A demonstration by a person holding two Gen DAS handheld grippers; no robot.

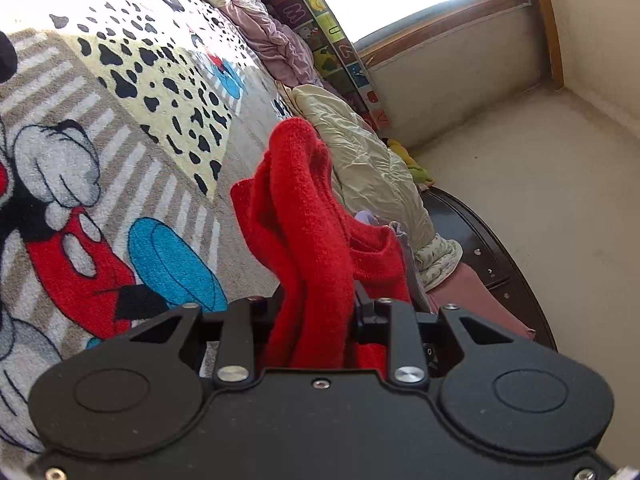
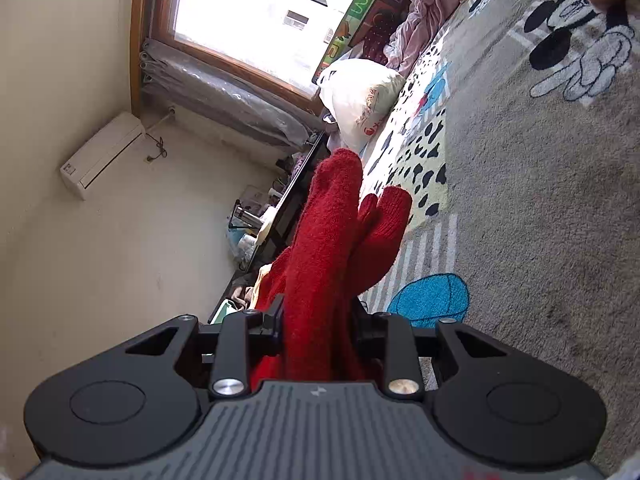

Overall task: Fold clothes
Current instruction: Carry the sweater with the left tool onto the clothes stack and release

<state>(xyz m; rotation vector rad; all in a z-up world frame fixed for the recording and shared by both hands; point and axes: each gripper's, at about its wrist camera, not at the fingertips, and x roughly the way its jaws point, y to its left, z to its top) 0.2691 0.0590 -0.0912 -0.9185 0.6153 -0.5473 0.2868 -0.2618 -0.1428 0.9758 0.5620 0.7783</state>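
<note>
A red knitted garment (image 1: 304, 216) bunches up between the fingers of my left gripper (image 1: 316, 304), which is shut on it and holds it above the cartoon-print blanket (image 1: 132, 128). The same red garment (image 2: 332, 240) also runs through my right gripper (image 2: 318, 312), which is shut on it. The fabric hides both sets of fingertips. In both views the red folds stand up in front of the cameras and hang down behind the jaws.
Crumpled cream (image 1: 360, 152) and pink clothes (image 1: 276, 40) lie along the blanket's far edge by an alphabet mat (image 1: 340, 40). A white plastic bag (image 2: 360, 96) sits on the blanket. A dark bed frame (image 1: 500, 256), a window (image 2: 256, 20) and a cluttered shelf (image 2: 256, 220) are beside it.
</note>
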